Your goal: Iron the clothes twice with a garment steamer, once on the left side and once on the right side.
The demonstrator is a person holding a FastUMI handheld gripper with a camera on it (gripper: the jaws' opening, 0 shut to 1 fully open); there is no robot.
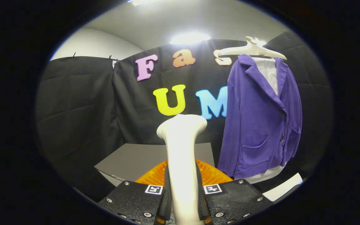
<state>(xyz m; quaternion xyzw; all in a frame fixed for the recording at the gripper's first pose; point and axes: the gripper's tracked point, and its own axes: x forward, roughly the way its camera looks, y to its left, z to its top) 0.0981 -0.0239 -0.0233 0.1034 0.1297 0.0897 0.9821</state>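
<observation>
Gripper view looks out along the gripper [183, 203], whose 2 fingers [136, 200] are closed tight against either side of a white garment steamer [181, 150], clamping its handle between them. That steamer stands upright from the fingers, its handle rising to a wider, rounded head that sits ahead of the black cloth wall [83, 109]. Just behind the handle, low between the fingers, part of an orange ribbed object [212, 175] shows on both sides. Beyond it lies a grey bench [136, 159], its flat top reaching back toward the wall. To the right of the steamer, and well apart from its head, a purple jacket [261, 118] hangs over a white shirt [269, 75] on a white hanger [252, 48]; the shirt's hem peeks out below the jacket's lower edge. The jacket has a lapel collar, 2 front pockets and dark buttons. A bright ceiling lamp [189, 38] glows above the wall.
</observation>
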